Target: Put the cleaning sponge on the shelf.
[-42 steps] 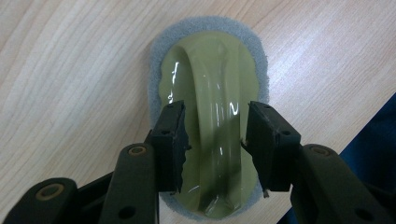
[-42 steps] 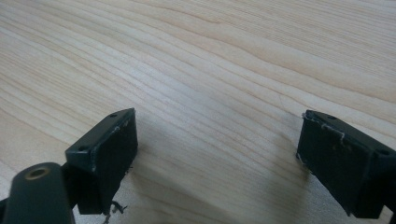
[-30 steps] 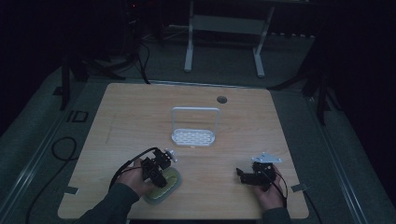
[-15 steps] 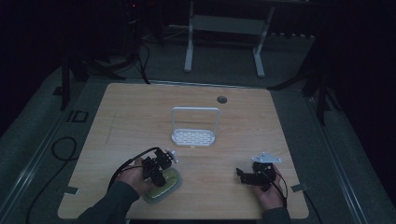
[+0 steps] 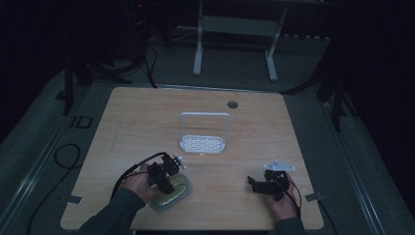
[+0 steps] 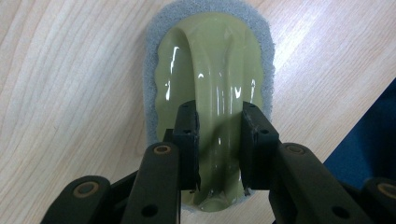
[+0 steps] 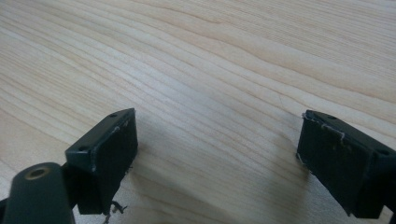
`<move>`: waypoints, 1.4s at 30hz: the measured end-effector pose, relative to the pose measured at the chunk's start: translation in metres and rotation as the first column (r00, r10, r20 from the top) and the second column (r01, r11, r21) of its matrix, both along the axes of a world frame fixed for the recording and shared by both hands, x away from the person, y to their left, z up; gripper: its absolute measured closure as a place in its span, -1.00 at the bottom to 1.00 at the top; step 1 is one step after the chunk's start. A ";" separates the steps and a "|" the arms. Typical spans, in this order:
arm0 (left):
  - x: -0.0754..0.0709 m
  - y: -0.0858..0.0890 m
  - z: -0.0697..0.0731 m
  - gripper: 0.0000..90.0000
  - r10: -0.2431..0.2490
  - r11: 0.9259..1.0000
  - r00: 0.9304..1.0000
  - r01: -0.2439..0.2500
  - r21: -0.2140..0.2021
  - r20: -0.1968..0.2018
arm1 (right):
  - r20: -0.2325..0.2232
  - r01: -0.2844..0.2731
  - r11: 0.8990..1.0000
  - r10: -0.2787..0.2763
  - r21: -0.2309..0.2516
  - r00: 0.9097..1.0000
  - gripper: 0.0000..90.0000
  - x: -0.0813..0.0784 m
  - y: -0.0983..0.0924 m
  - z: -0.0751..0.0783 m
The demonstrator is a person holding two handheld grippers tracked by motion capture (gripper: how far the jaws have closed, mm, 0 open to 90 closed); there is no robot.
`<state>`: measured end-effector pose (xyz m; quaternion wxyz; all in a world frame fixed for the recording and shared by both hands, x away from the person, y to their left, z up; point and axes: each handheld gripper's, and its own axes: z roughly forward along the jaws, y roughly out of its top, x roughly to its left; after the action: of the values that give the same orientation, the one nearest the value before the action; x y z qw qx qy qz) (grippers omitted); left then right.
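A scrubbing sponge point(image 5: 177, 192) lies flat near the table's front left; it is a grey pad with a glossy olive-green handle on top point(image 6: 210, 60). My left gripper point(image 5: 168, 184) points down onto it. In the left gripper view its jaws point(image 6: 217, 128) press on both sides of the handle's raised ridge, shut on it. My right gripper point(image 5: 253, 184) rests low over bare wood at the front right. Its jaws point(image 7: 217, 144) stand wide open with nothing between them.
A white wire rack point(image 5: 203, 142) with a tall hoop stands at the table's middle. A round cable hole point(image 5: 232, 104) sits near the far edge. The wooden tabletop point(image 5: 293, 127) ends close in front of both hands. A dark cable point(image 5: 134, 169) trails from the left gripper.
The left gripper has shifted a little farther over the sponge and sits lower on its handle. The right gripper has stayed where it was.
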<state>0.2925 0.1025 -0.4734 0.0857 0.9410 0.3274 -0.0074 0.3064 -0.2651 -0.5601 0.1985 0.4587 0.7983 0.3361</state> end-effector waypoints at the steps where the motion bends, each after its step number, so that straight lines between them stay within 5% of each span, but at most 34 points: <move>1: 0.000 0.000 0.000 0.59 0.000 1.000 1.000 0.000 0.000 0.000 | 0.000 0.000 1.000 0.000 0.000 1.000 -0.74 0.000 0.000 0.000; 23: 0.009 0.006 0.006 0.59 -0.022 0.997 0.997 0.027 -0.071 0.071 | 0.000 0.000 1.000 0.000 0.000 1.000 -0.74 0.000 0.000 0.000; 42: 0.032 0.003 0.010 0.60 -0.029 0.992 0.983 0.051 -0.119 0.179 | -0.001 0.002 1.000 -0.002 0.001 1.000 -0.74 0.000 0.000 0.000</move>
<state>0.3246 0.1052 -0.4638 0.1719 0.9373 0.2983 0.0545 0.3063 -0.2650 -0.5600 0.1981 0.4597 0.7978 0.3362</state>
